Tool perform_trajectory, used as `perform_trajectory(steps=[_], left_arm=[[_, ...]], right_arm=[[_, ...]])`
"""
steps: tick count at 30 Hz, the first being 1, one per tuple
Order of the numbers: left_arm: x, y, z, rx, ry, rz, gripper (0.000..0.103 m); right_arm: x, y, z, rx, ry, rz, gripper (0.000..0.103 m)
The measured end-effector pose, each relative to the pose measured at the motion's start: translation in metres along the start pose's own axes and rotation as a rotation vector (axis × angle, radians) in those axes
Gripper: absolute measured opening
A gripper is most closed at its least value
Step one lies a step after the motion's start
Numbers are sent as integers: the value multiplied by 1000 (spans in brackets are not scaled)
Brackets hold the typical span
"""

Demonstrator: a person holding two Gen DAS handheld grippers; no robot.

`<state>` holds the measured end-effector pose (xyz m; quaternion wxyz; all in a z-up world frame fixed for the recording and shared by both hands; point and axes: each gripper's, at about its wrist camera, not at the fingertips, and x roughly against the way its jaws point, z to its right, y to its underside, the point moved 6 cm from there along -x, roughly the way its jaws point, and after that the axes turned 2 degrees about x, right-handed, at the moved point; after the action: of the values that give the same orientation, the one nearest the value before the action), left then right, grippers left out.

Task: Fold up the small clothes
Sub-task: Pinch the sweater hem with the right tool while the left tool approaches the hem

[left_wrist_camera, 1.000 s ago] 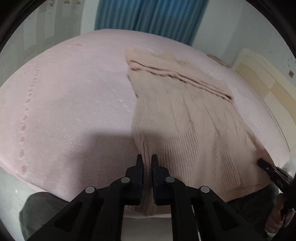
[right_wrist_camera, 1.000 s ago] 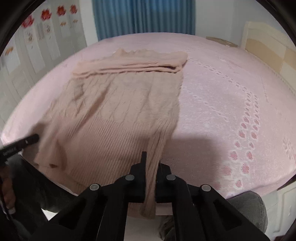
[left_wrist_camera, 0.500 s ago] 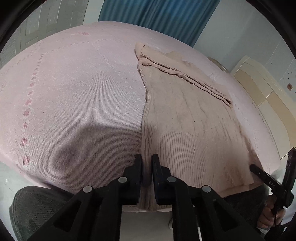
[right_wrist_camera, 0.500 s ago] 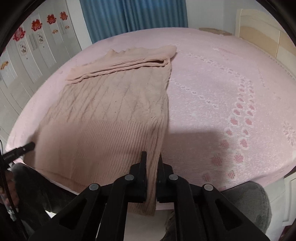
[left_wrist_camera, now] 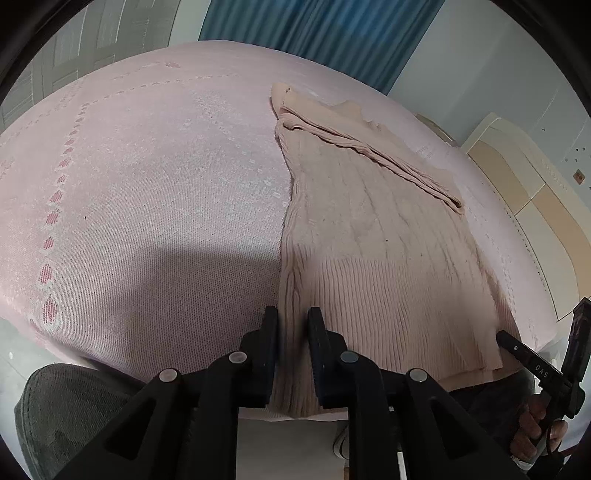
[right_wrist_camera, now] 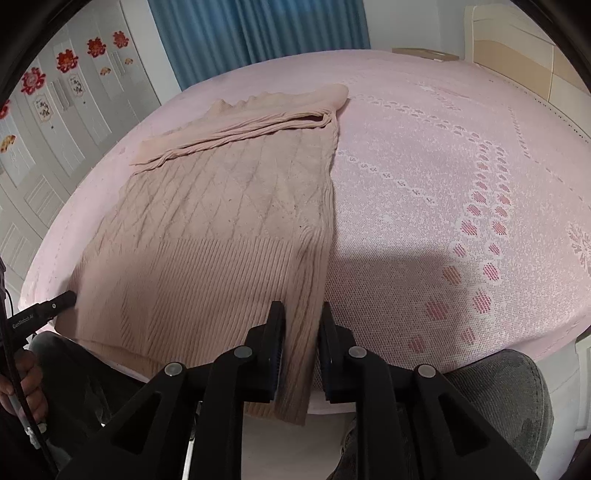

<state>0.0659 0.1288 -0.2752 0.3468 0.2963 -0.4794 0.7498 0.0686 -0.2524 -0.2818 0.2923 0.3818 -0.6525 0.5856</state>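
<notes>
A beige cable-knit sweater [left_wrist_camera: 373, 236] lies flat on the pink bedspread [left_wrist_camera: 147, 192], its sleeves folded across the top and its ribbed hem hanging over the near bed edge. My left gripper [left_wrist_camera: 291, 317] has its jaws slightly parted around the hem's left corner. In the right wrist view the sweater [right_wrist_camera: 221, 221] fills the left half, and my right gripper [right_wrist_camera: 300, 314] has its jaws slightly parted around the hem's right corner. Each gripper's tip shows at the far side of the other view: the right one [left_wrist_camera: 517, 345], the left one [right_wrist_camera: 55, 304].
The bed [right_wrist_camera: 461, 184] stretches away to blue curtains [left_wrist_camera: 314, 33] at the back. A cream headboard [left_wrist_camera: 524, 192] stands to the right. White wardrobe doors with red decorations [right_wrist_camera: 66, 85] line the left. My knees [right_wrist_camera: 498, 398] show below the bed edge.
Both grippers have pulled the hem toward the near bed edge and lifted, flattening the sweater. Both pairs of jaws have widened from a tight pinch to a small gap around the hem.
</notes>
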Motion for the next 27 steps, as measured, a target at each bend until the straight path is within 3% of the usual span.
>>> perform_trajectory(steps=[27], left_arm=[[1, 4, 4, -10, 13, -15, 23]], right_arm=[[0, 1, 1, -7, -27, -17, 21]])
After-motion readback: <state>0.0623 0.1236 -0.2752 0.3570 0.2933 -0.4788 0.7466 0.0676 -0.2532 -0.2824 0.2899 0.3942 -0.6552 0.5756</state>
